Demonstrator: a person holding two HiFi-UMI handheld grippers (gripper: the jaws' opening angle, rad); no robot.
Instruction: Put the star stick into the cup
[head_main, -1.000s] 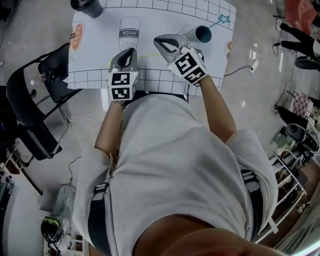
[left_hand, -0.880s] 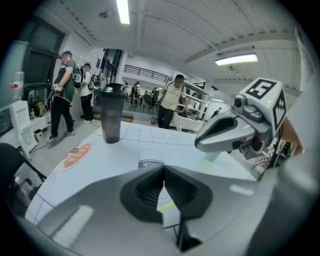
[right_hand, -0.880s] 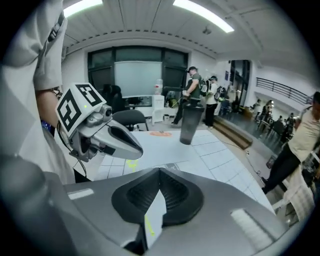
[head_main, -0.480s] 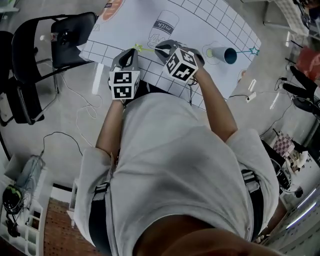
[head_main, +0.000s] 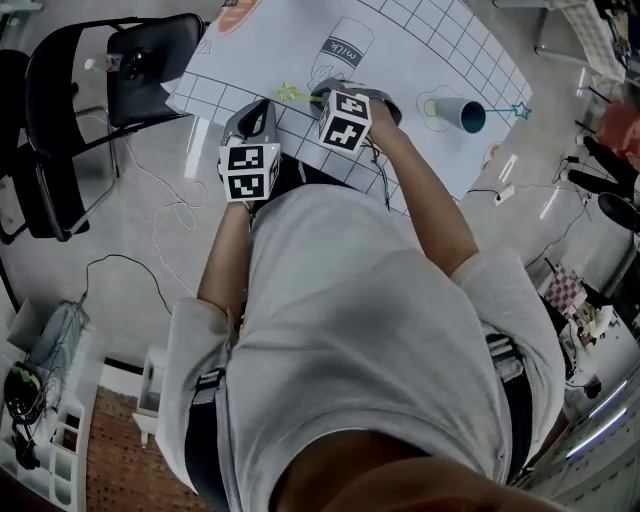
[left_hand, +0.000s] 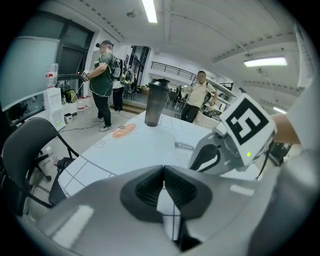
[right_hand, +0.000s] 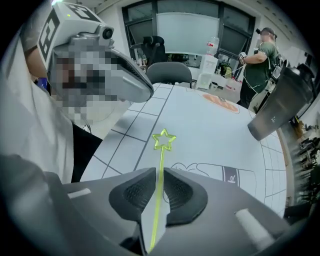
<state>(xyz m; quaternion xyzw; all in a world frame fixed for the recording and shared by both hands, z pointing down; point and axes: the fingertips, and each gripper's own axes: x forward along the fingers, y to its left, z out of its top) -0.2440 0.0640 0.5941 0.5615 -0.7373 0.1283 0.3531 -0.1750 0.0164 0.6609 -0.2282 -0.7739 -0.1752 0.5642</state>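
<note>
White gridded sheet covers the worktop (head_main: 400, 50), and both tongs sit at its near edge. My left tongs (left_hand: 164, 175) are pressed together with nothing in them, idle just left of the right pair. My right tongs (right_hand: 159, 177) are opening, and the shaft of the yellow-green stick (right_hand: 161, 160) runs up the slot between the pads. The pads do not yet press on it, as far as I can see. Its star lies flat on the sheet just ahead of the tips. The cup (head_main: 455, 110) stands well off to the right of the right tongs, and a blue stick (head_main: 505, 106) seems to poke out of its mouth.

I judge the stick to be thin plastic: almost weightless, a bit springy, smooth, and easy to snap or flick away if pinched hard. Lying flat, it gives the pads little to bite on. I would close gently on the shaft near its middle, pads square across it, so it neither pivots nor slides. The long end then stays free to drop into the cup.

A second ago the right tongs were shut and over by the cup. Since then they have swung left, next to the left tongs, and lined up along this stick. The left tongs have barely shifted.
</note>
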